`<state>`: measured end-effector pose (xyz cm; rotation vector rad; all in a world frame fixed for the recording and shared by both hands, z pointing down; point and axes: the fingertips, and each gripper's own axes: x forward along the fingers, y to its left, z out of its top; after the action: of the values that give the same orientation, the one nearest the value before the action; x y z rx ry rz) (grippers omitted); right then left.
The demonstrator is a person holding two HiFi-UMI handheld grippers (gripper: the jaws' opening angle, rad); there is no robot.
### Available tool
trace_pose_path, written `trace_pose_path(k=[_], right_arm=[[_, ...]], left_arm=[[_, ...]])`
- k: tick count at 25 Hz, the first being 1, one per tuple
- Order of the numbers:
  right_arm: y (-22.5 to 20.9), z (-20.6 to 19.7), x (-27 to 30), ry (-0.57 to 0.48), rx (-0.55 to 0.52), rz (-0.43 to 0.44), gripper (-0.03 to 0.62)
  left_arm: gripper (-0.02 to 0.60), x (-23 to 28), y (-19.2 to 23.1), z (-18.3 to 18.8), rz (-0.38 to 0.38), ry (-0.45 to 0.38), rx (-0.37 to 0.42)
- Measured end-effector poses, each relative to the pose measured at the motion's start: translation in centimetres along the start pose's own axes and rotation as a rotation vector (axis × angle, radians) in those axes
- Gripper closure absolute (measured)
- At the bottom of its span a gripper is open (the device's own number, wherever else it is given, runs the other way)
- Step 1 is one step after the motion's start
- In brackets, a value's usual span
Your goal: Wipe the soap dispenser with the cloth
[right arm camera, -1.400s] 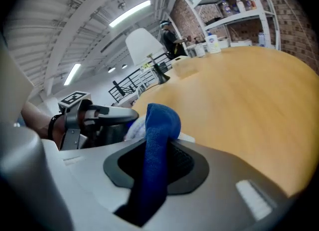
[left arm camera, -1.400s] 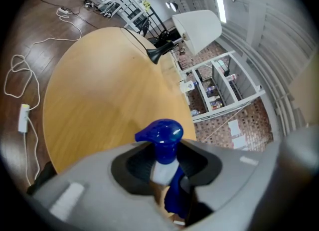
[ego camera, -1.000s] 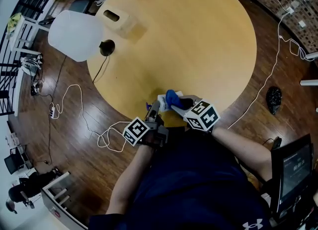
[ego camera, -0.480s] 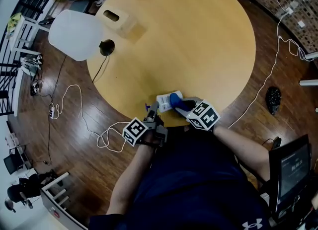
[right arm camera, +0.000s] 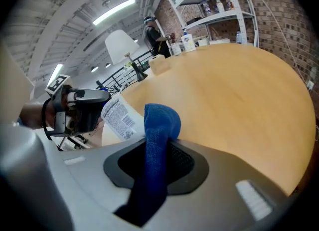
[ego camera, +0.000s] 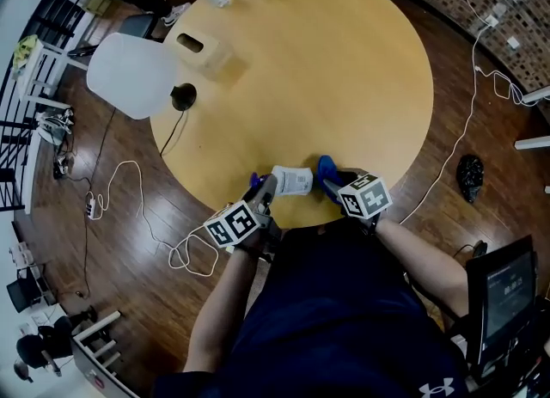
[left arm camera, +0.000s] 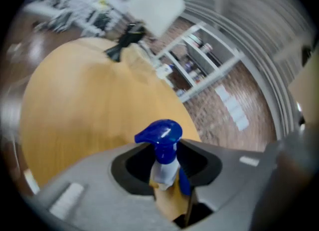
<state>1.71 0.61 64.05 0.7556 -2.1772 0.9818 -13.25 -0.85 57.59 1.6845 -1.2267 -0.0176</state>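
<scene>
Left gripper [left arm camera: 165, 172] jaws pinch the soap dispenser [ego camera: 292, 181] by its blue pump neck, bottle tipped sideways at the round table's [ego camera: 344, 70] near edge. Right gripper [right arm camera: 152, 167] jaws clamp the blue cloth [right arm camera: 160, 125] just beside it. Both forearms slope downward.

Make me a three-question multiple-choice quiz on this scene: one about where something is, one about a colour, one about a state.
1. Where is the soap dispenser?
A) on the floor
B) held by the left gripper over the near edge of the table
C) on a shelf

2. What colour is the cloth?
A) blue
B) white
C) yellow

3. What state is the right gripper in?
A) open and empty
B) shut on the cloth
C) shut on a cable

Answers:
1 B, the dispenser's blue pump neck sits between the left jaws.
2 A, the right gripper view shows blue fabric.
3 B, the cloth is pinched between its jaws.
</scene>
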Motion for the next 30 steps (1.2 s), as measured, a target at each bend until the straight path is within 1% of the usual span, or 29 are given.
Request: trace_pose_path(k=[1, 3, 5, 6, 7, 8, 9, 10, 11, 12, 13, 14, 17, 18, 19, 21, 24, 25, 28, 29, 30], right_arm=[[-0.2, 0.5, -0.5, -0.019, 0.011, -0.003, 0.497], [-0.3, 1.5, -1.3, -0.047, 0.013, -0.005, 0.497], [-0.1, 2.3, -1.5, -0.059, 0.007, 0.004, 0.497], [0.1, 2.6, -1.4, -0.062, 0.006, 0.016, 0.497], [0.5, 2.8, -1.2, -0.064, 0.008, 0.032, 0.497], [1.0, 3.0, -0.9, -0.063, 0.013, 0.05, 0.497], [1.5, 3.0, -0.7, -0.062, 0.02, 0.067, 0.497], [1.9, 3.0, -0.5, -0.06, 0.028, 0.08, 0.497], [2.2, 2.9, -0.4, -0.058, 0.035, 0.088, 0.497], [2.4, 2.7, -0.4, -0.056, 0.043, 0.093, 0.497], [2.5, 2.5, -0.3, -0.053, 0.051, 0.096, 0.497], [2.6, 2.3, -0.3, -0.051, 0.058, 0.098, 0.497], [2.3, 2.1, -0.2, -0.05, 0.07, 0.094, 0.497], [2.2, 2.2, -0.2, -0.054, 0.074, 0.093, 0.497], [2.1, 2.3, -0.3, -0.058, 0.078, 0.093, 0.497], [2.0, 2.5, -0.6, -0.063, 0.086, 0.091, 0.496], [2.1, 2.5, -0.8, -0.066, 0.091, 0.093, 0.497], [2.2, 2.4, -0.8, -0.065, 0.09, 0.093, 0.496], [2.4, 2.0, -0.5, -0.045, 0.077, 0.094, 0.497], [2.6, 1.9, -0.4, -0.036, 0.07, 0.096, 0.497], [2.8, 1.8, -0.2, -0.028, 0.064, 0.1, 0.497]], left_arm=[[0.445, 0.4, -1.6, 0.3, -0.023, 0.084, 0.198], [0.445, 1.1, -5.0, -0.2, -0.096, 0.285, 0.576], [0.445, 1.5, -7.2, -1.9, -0.18, 0.467, 0.918], [0.44, 1.6, -7.7, -2.8, -0.215, 0.533, 1.081], [0.44, 1.6, -7.9, -3.6, -0.238, 0.585, 1.228], [0.439, 1.4, -7.9, -4.2, -0.247, 0.624, 1.344], [0.434, 1.1, -7.9, -4.4, -0.241, 0.647, 1.423], [0.428, 0.9, -7.9, -4.5, -0.219, 0.653, 1.468], [0.419, 0.6, -7.8, -4.3, -0.185, 0.639, 1.485], [0.408, 0.4, -7.6, -4.0, -0.146, 0.609, 1.474], [0.399, 0.2, -7.4, -3.8, -0.111, 0.569, 1.436], [0.386, -0.1, -7.1, -3.7, -0.085, 0.524, 1.37], [0.383, -0.6, -6.2, -3.6, -0.041, 0.398, 1.11], [0.374, -0.8, -6.1, -3.6, -0.027, 0.369, 1.047], [0.367, -0.9, -6.1, -3.7, -0.013, 0.345, 1.005], [0.367, -1.1, -6.6, -3.8, 0.028, 0.302, 0.963], [0.367, -1.9, -7.0, -3.5, 0.119, 0.249, 0.921], [0.368, -2.2, -7.0, -3.6, 0.137, 0.234, 0.892], [0.368, -1.8, -6.8, -3.9, 0.158, 0.191, 0.772], [0.368, -1.5, -6.8, -3.8, 0.165, 0.176, 0.752], [0.367, -1.1, -6.8, -3.7, 0.173, 0.161, 0.748]])
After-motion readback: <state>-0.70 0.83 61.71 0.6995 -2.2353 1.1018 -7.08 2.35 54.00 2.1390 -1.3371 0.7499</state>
